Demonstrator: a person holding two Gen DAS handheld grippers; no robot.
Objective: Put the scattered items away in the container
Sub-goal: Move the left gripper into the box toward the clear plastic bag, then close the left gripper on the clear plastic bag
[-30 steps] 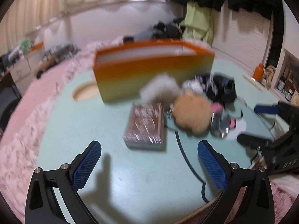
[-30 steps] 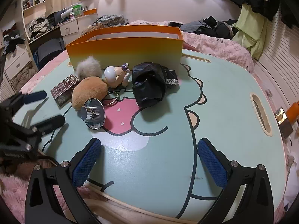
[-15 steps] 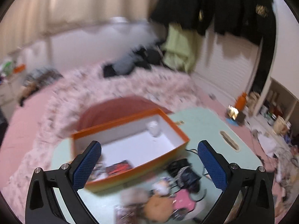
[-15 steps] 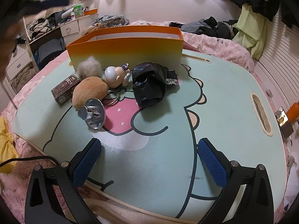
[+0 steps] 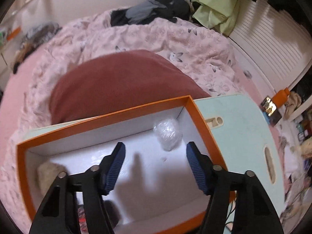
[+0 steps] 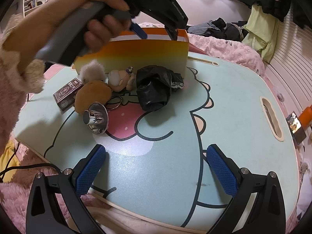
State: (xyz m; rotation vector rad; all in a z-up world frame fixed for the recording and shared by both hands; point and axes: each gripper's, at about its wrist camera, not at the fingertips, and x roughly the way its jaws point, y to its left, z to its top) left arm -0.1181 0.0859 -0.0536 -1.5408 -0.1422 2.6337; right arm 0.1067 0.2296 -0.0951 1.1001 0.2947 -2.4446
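The orange box (image 5: pixel 200 115) with a white inside stands at the table's far side; in the right wrist view its front wall (image 6: pixel 136 52) shows. My left gripper (image 5: pixel 155 156) is open and empty, hovering above the box's inside. A clear plastic wad (image 5: pixel 167 134) and a beige fluffy thing (image 5: pixel 46 173) lie in the box. My right gripper (image 6: pixel 156 167) is open and empty above the table's near edge. In front of the box lie a card box (image 6: pixel 67 94), a brown plush (image 6: pixel 91 97), a white pompom (image 6: pixel 92 72), a figurine (image 6: pixel 120 79), a black bag (image 6: pixel 154 86) and a metal funnel (image 6: pixel 96 118).
The mint cartoon-print table (image 6: pixel 224 101) rests on a pink bed. A dark red cushion (image 5: pixel 120 83) lies behind the box. A key ring (image 6: pixel 114 102) lies by the plush. An orange bottle (image 5: pixel 280 95) stands off the table's right side. My left hand and gripper (image 6: pixel 109 13) hang over the box.
My left gripper has risen from the table in front of the box and tilted down over its open inside. My right gripper has not moved.
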